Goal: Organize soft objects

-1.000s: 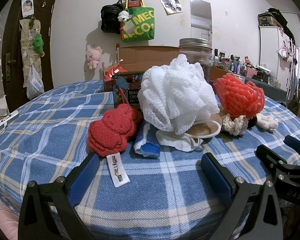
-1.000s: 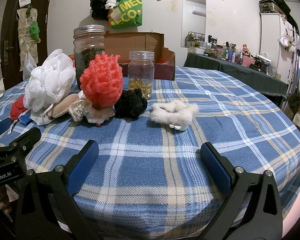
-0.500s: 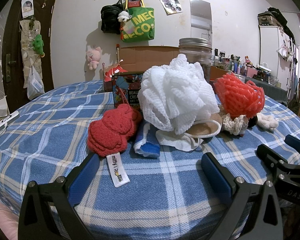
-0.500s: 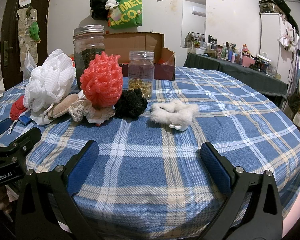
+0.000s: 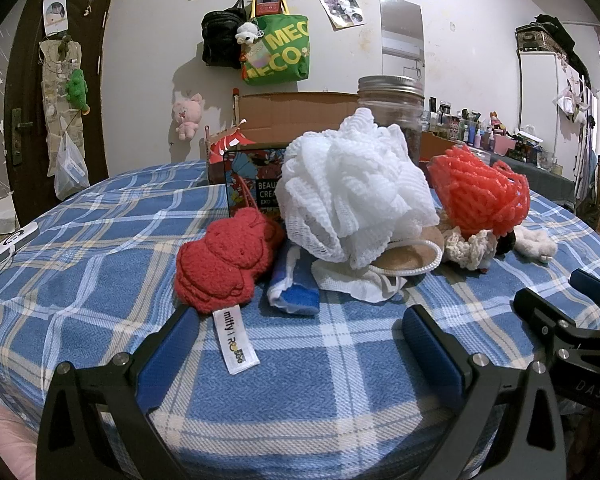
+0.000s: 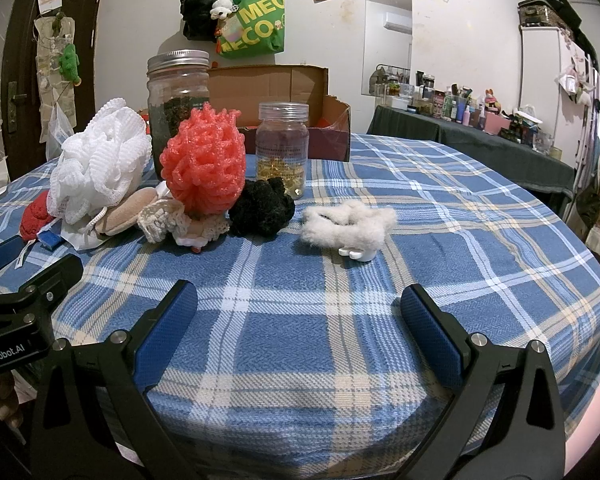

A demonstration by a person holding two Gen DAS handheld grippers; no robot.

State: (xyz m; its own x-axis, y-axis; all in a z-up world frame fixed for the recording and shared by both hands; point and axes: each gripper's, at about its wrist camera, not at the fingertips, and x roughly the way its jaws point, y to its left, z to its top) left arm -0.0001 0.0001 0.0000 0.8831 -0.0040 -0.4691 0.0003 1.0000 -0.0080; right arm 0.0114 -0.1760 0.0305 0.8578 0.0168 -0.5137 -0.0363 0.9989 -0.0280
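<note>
Soft things lie in a row on the blue plaid tablecloth. A red plush toy with a white label sits just beyond my left gripper, which is open and holds nothing. Beside the toy are a blue-and-white cloth, a white mesh puff, a tan pad, a coral mesh puff, a cream lace piece, a black fuzzy scrunchie and a white fluffy piece. My right gripper is open over bare cloth, short of the white fluffy piece.
Behind the row stand a tall metal-lidded jar, a small clear jar, a floral tin and an open cardboard box. A white device lies at the table's left edge. Bare cloth stretches to the right.
</note>
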